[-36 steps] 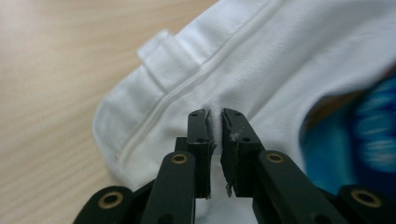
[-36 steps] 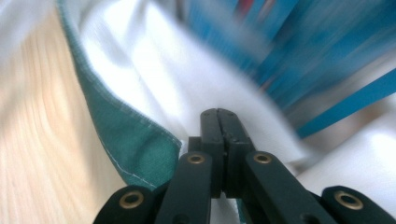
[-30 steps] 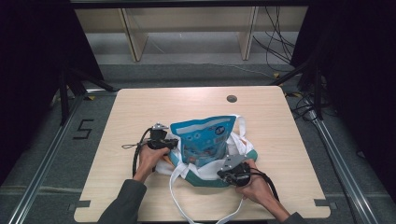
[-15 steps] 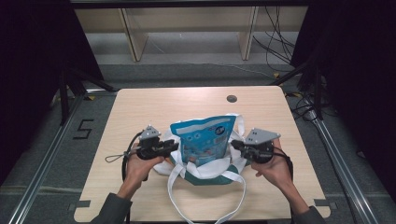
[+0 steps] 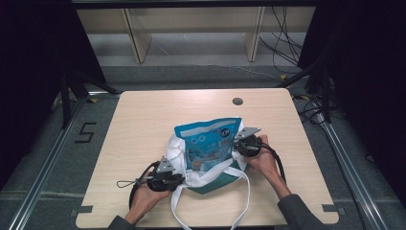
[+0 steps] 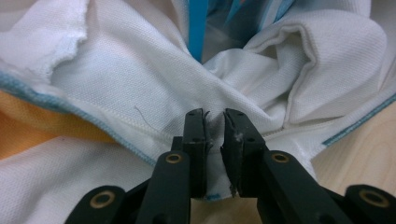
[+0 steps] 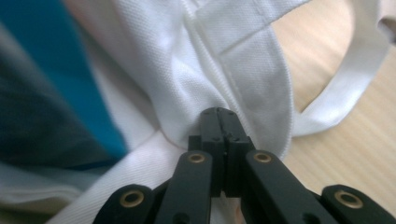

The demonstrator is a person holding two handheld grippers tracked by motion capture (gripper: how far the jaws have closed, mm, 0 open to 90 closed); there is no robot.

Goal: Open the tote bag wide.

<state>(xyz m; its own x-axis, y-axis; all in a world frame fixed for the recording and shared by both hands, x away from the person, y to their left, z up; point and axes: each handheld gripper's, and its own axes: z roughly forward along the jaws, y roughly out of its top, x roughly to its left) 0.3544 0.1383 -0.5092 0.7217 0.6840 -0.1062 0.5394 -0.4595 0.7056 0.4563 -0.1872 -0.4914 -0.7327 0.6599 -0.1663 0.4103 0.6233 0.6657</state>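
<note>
High view: glossy pouch [image 5: 207, 143], woven-cloth bag [image 5: 210, 175]

left gripper [image 5: 177, 181]: fingers nearly together (just closing) | right gripper [image 5: 238, 147]: fingers pressed together | forearms angled inward

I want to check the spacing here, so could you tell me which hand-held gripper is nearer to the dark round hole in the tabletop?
Right. The right hand-held gripper is just below the hole, at the bag; the left hand-held gripper is farther down-left.

White tote bag [image 5: 206, 175], blue snack pouch [image 5: 208, 143] upright inside
</note>
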